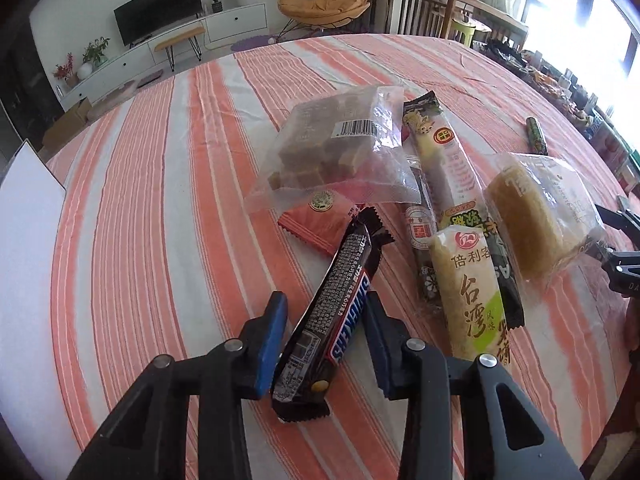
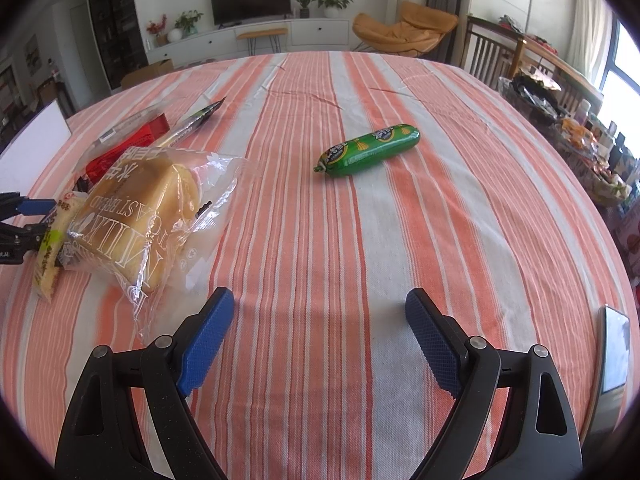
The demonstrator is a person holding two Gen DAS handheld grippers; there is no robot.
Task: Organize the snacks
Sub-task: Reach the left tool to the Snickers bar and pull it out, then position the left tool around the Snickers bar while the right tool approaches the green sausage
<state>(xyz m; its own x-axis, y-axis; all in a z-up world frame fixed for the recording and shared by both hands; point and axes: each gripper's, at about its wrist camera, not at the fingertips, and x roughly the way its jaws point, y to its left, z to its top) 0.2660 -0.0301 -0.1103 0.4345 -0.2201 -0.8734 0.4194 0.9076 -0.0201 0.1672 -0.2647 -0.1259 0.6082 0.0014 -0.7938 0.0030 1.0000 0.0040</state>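
My left gripper (image 1: 326, 332) is shut on a dark Snickers bar (image 1: 340, 292), which stands tilted between the blue pads over the striped tablecloth (image 1: 160, 200). Beyond it lies a pile of snacks: a clear bag of brown cubes (image 1: 332, 148), a red packet (image 1: 320, 222), a long stick packet (image 1: 444, 160), a yellow-green rice cake packet (image 1: 472, 296) and a bag of toast bread (image 2: 152, 208). A green sausage (image 2: 368, 150) lies alone farther out. My right gripper (image 2: 320, 320) hangs open above bare cloth, with the bread bag to its left.
A white board (image 1: 28, 208) stands at the table's left edge. A phone (image 2: 614, 348) lies near the right edge. A cluttered side table (image 2: 580, 140) and wooden chairs (image 2: 488, 56) stand past the table on the right.
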